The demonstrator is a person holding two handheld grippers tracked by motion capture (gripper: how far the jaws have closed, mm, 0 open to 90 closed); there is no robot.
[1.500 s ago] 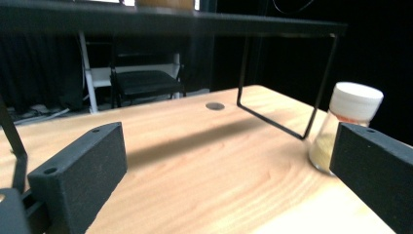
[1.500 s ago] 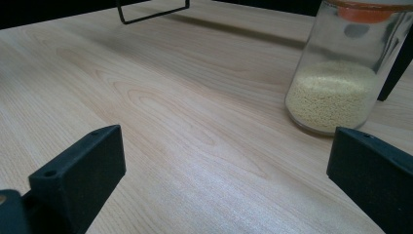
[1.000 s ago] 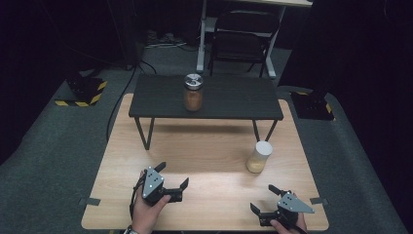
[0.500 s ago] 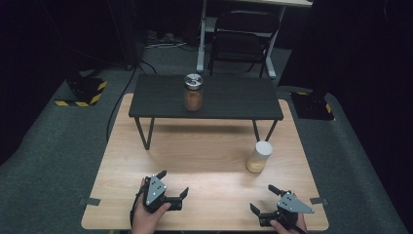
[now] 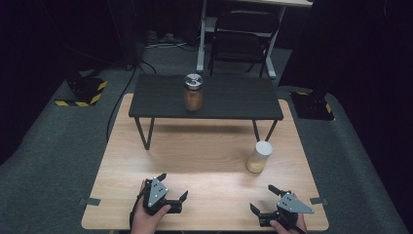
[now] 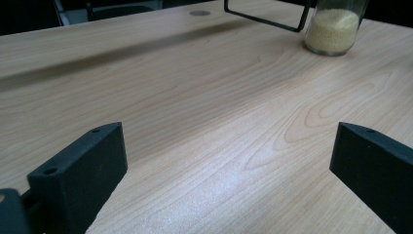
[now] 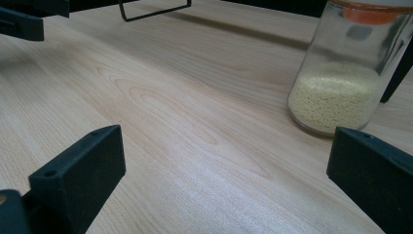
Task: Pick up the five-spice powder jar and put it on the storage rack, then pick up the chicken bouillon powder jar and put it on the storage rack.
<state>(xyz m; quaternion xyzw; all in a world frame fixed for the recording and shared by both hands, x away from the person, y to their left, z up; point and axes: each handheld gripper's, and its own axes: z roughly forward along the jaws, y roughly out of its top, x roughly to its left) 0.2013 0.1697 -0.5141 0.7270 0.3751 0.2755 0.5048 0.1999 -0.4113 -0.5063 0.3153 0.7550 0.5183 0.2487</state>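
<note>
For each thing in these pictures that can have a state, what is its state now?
Left gripper: jaws open, holds nothing, low over the wooden table.
Right gripper: jaws open, holds nothing.
Glass jar of yellow grains with white lid: upright, closed, partly filled, on the wooden table.
Glass jar of brown powder with silver lid: upright, closed, on the small black table.

Bare tabletop [image 5: 204, 161] before grain jar [image 5: 258, 157]

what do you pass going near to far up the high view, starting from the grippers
right gripper → left gripper → jar of yellow grains with a white lid → jar of brown powder with a metal lid on the black bench → folding chair
</note>
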